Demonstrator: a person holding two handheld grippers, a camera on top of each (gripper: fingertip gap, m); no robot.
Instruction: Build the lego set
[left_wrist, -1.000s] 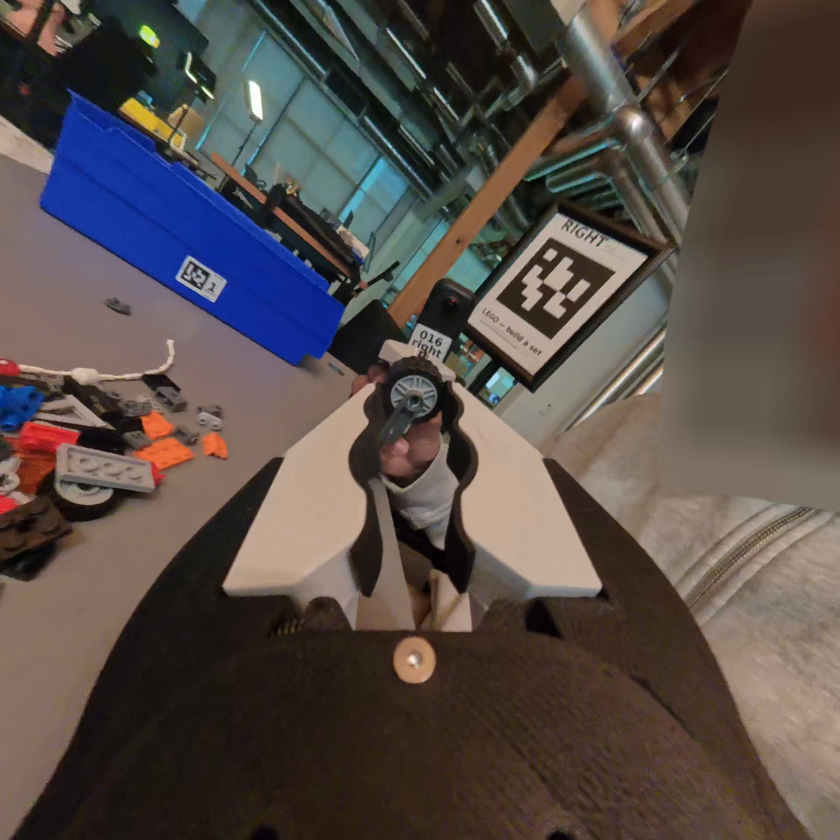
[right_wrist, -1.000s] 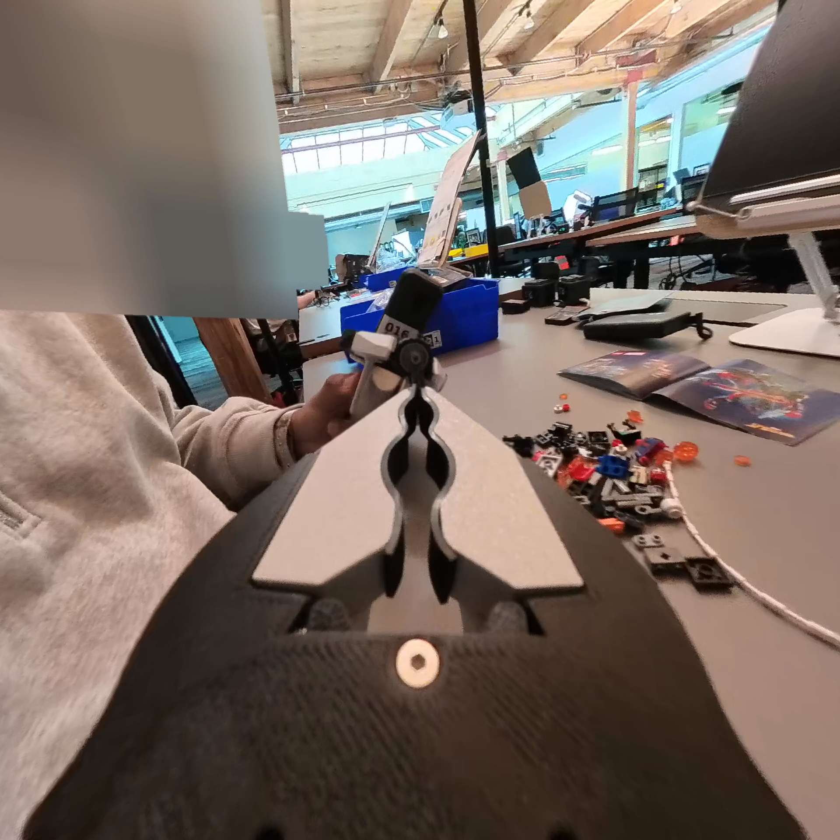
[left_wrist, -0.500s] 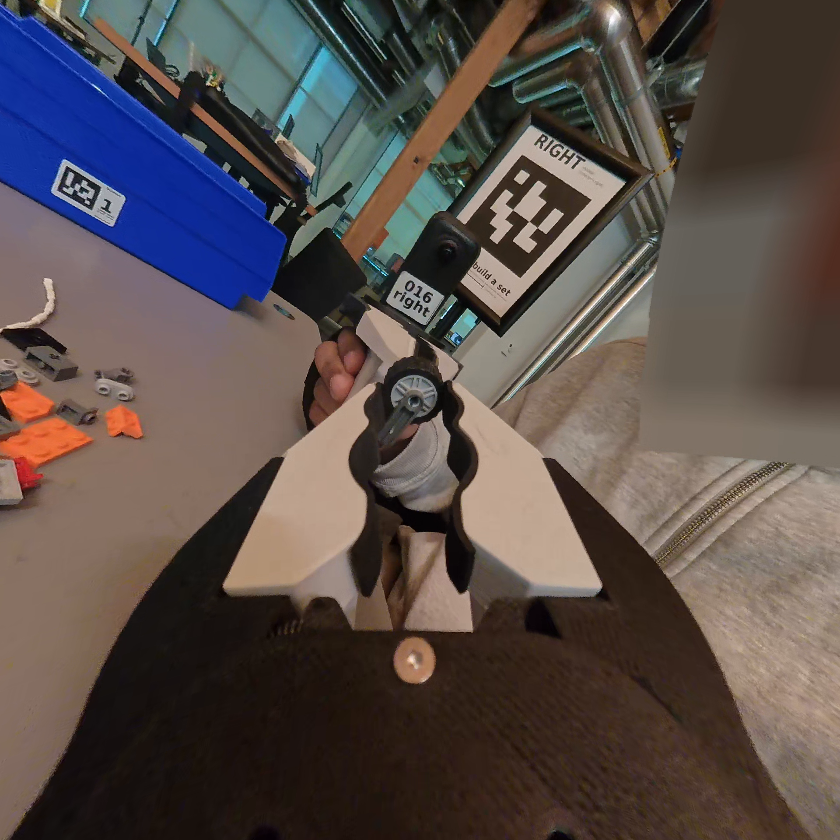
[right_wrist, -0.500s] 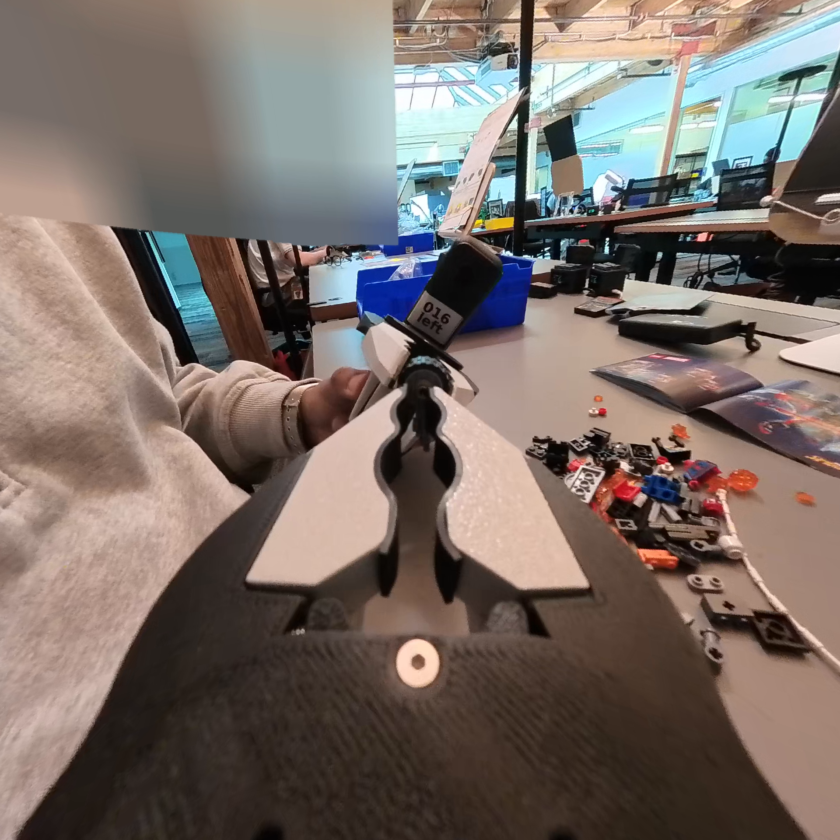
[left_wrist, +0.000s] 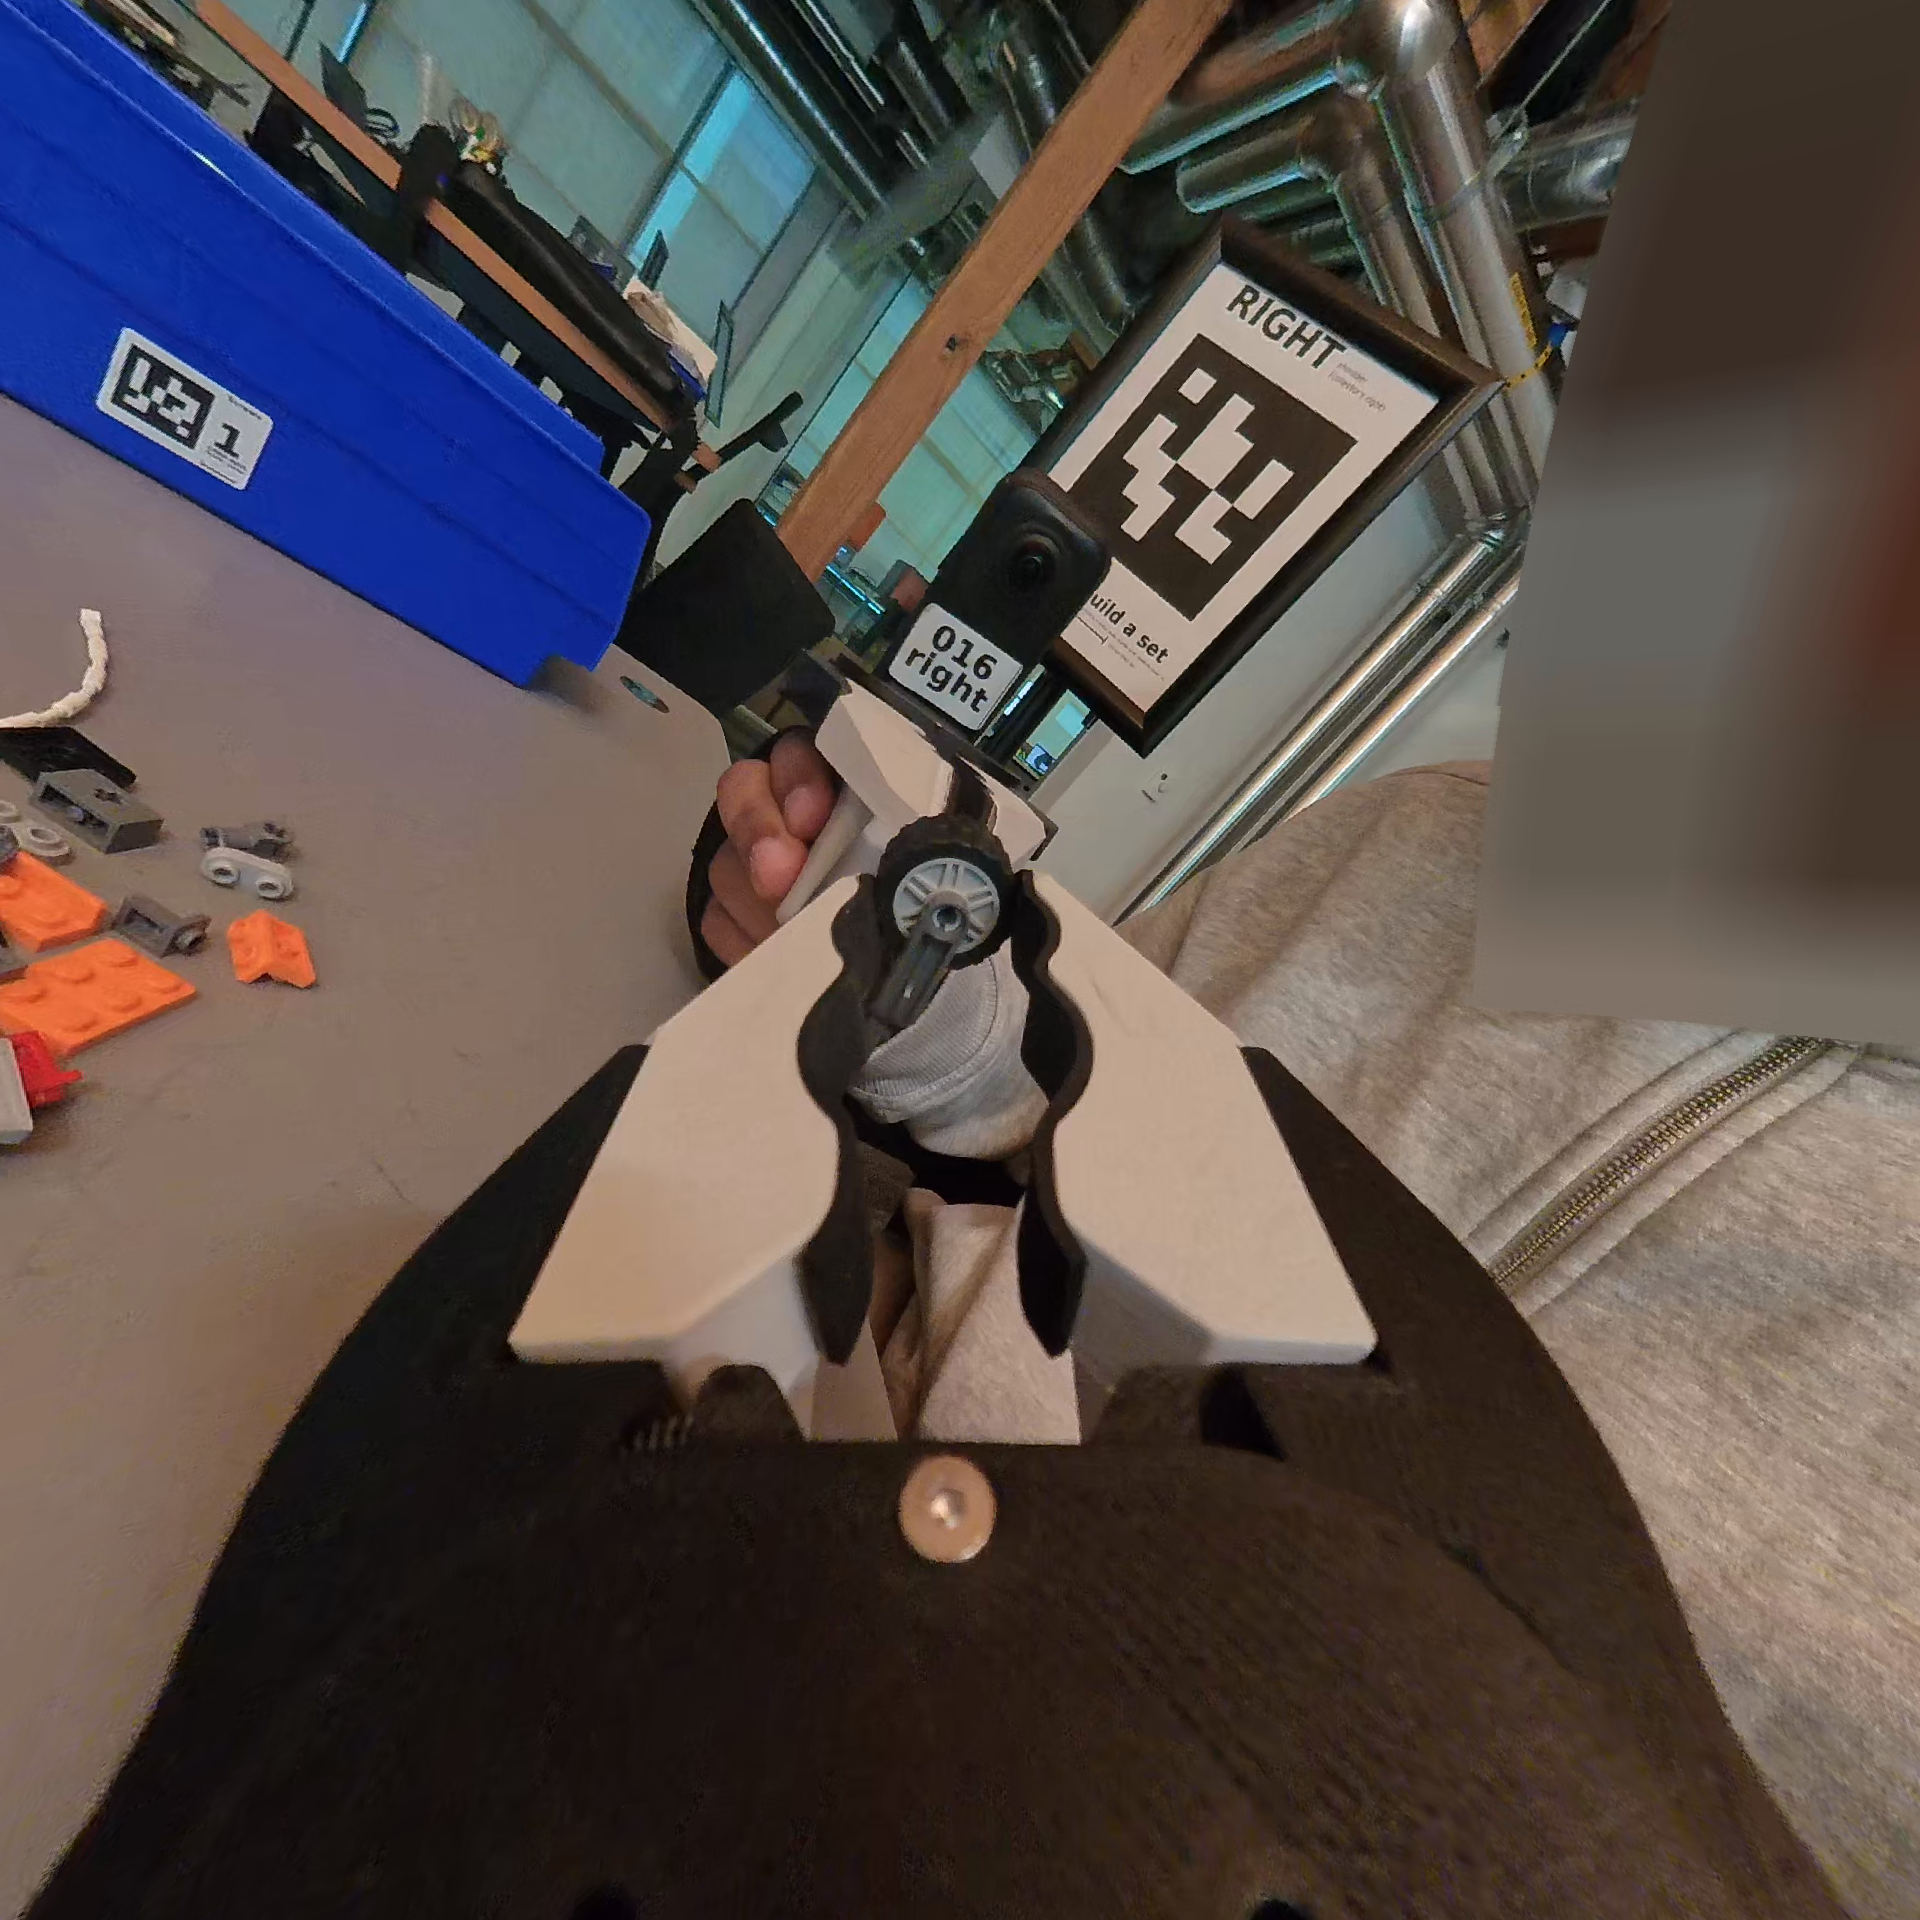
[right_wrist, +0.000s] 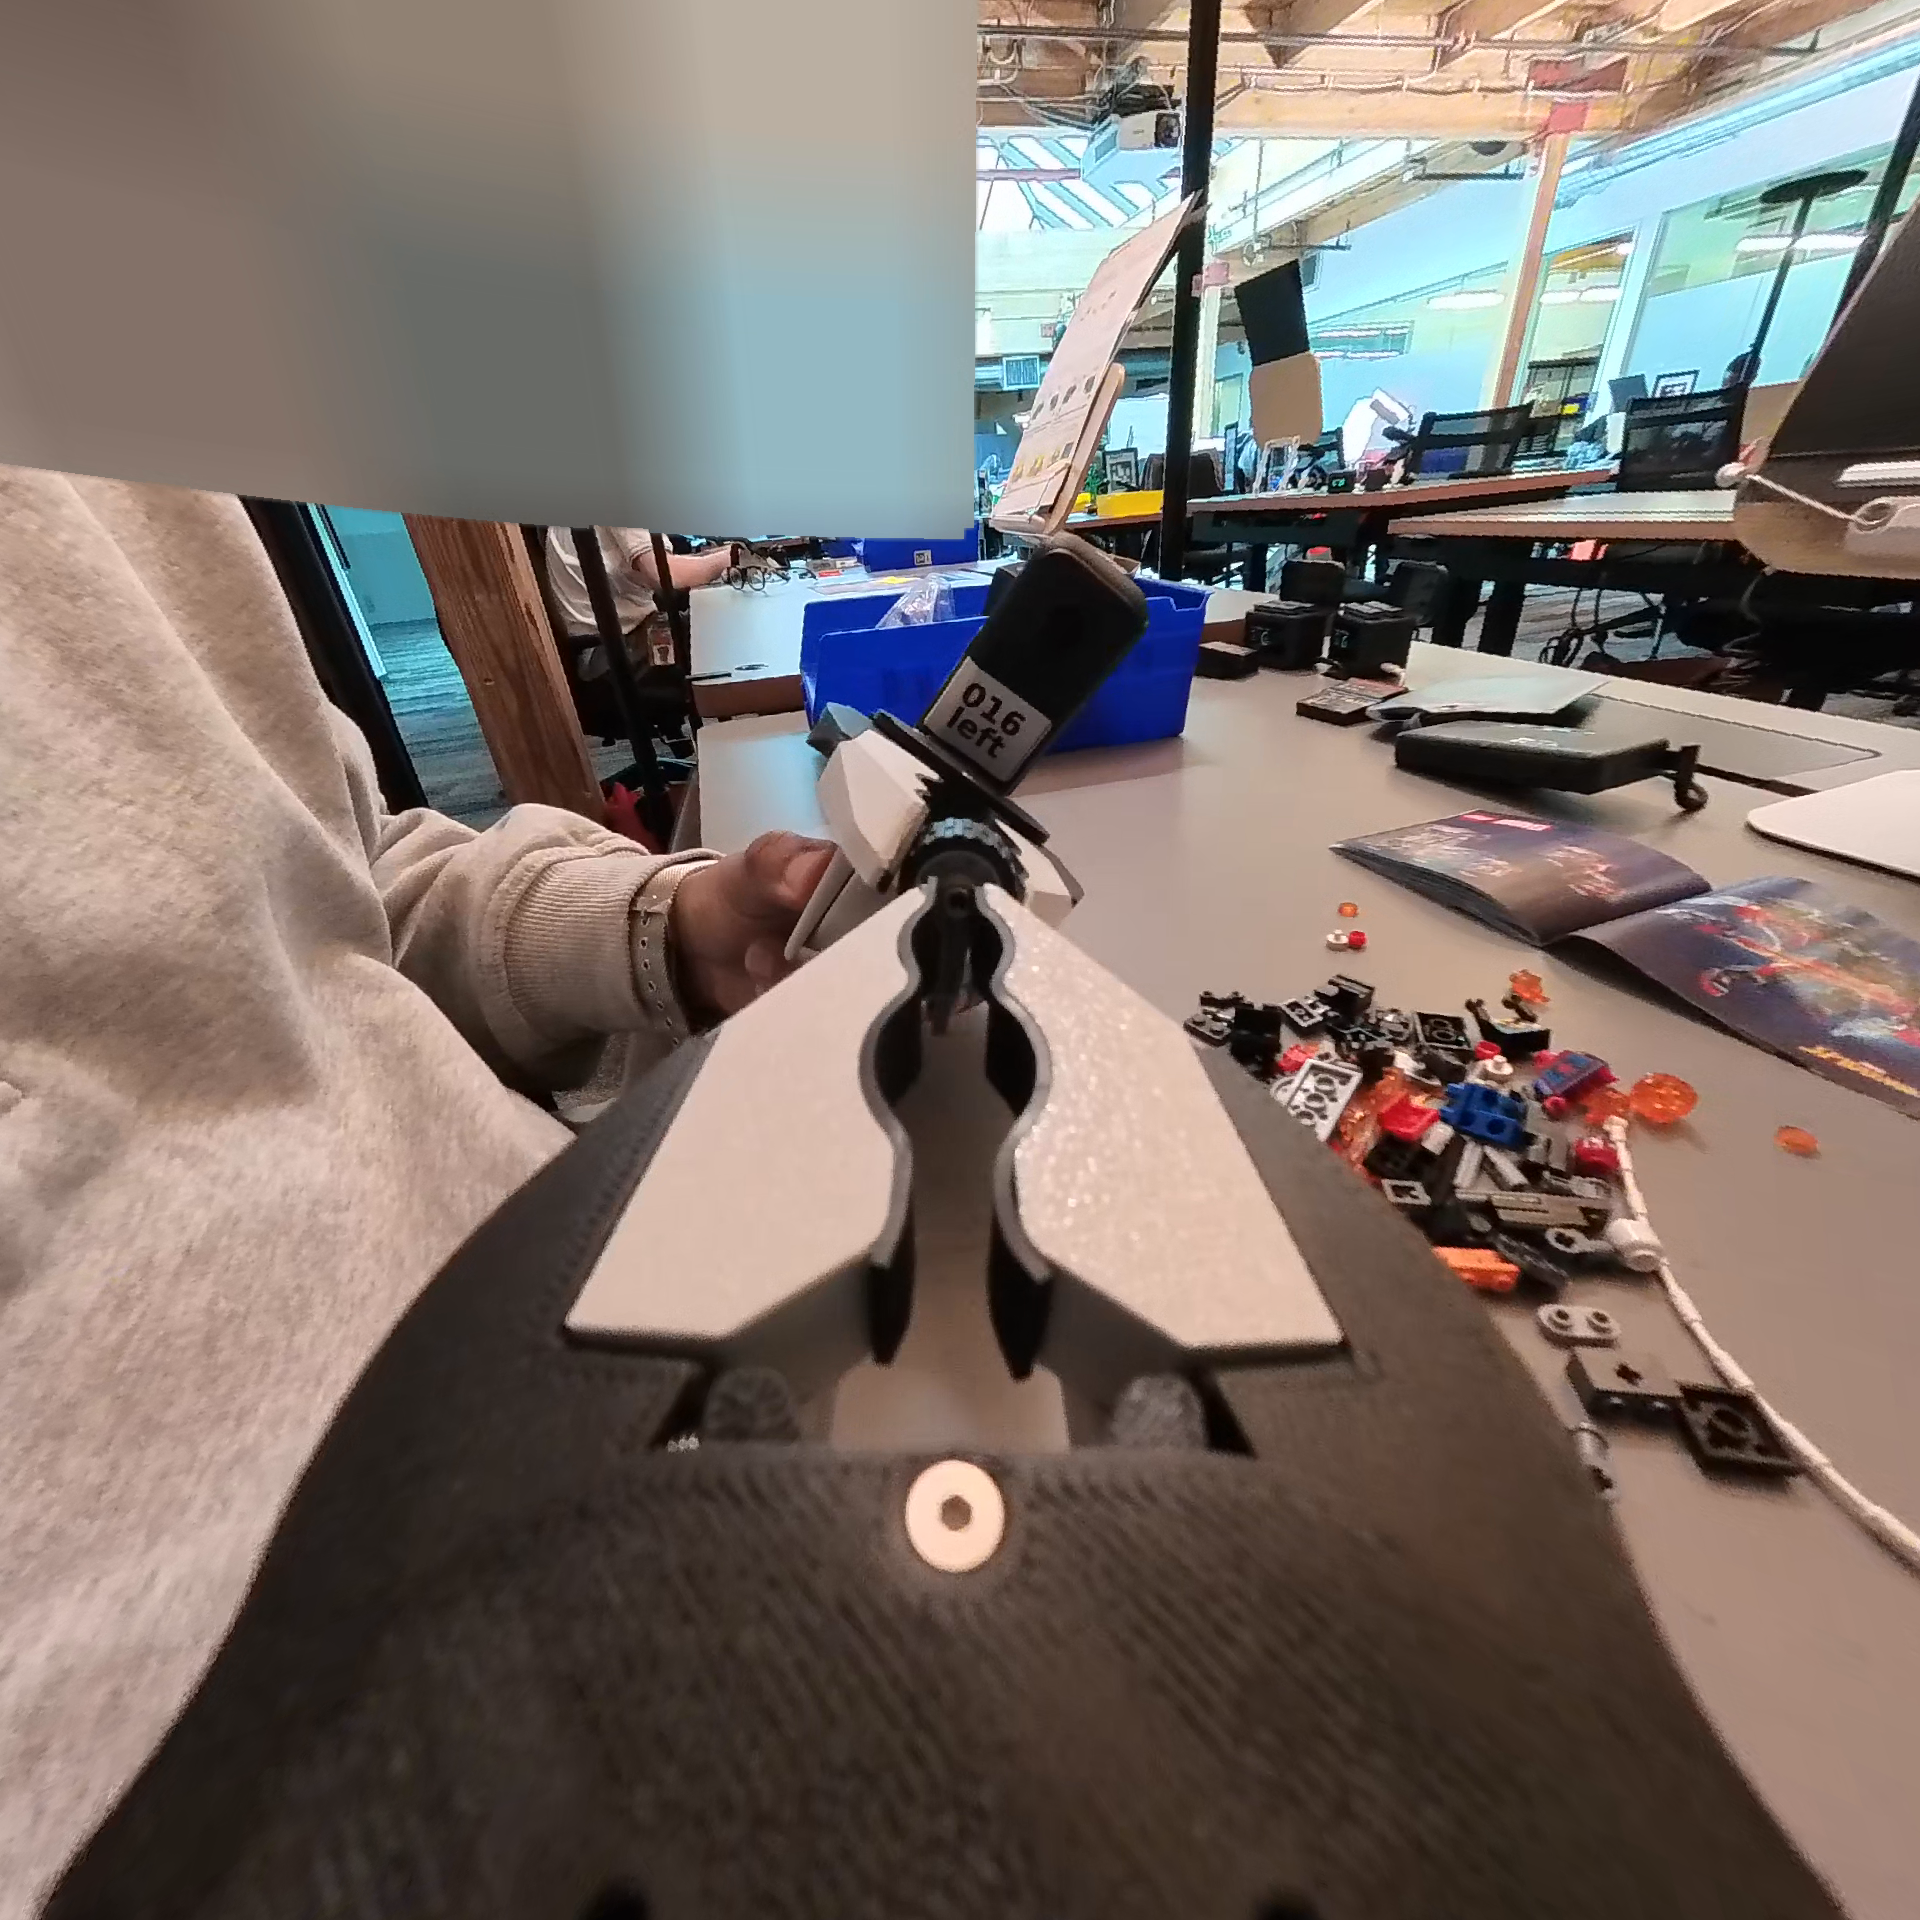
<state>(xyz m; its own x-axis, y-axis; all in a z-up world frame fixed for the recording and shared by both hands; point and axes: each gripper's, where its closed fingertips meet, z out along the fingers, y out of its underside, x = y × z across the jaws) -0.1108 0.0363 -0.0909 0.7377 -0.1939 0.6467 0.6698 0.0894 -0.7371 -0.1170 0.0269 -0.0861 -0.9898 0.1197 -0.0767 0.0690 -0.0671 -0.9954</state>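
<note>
Left of the wheel (left_wrist: 943, 904), the blue bin (left_wrist: 312, 343) stands at the far edge of the desk (left_wrist: 436, 1039), and orange plates (left_wrist: 83, 992) with small grey pieces lie loose well apart from it. The left gripper (left_wrist: 943, 906) is held up off the desk in front of the person's grey sweatshirt. Its jaws are closed on the wheel's black tyre, and the grey hub faces the camera. A dark axle (left_wrist: 902, 975) already sits in the hub and slants down-left between the jaws. Just behind the wheel the person's right hand (left_wrist: 764, 842) wraps its gripper's handle, and a framed sign (left_wrist: 1226, 468) stands beyond and to the right.

From the other side, the left hand (right_wrist: 748, 925) comes in left of the wheel, wrist level, sleeve pushed back. The right gripper (right_wrist: 951, 930) points straight at the wheel, nose to nose with the other. Its jaws are pinched nearly together on a thin dark pin (right_wrist: 948, 971) that runs up to the wheel. Whether this is the same axle I cannot tell. Right of the wheel a pile of bricks (right_wrist: 1455, 1101) and an open booklet (right_wrist: 1662, 914) lie on the desk, untouched
</note>
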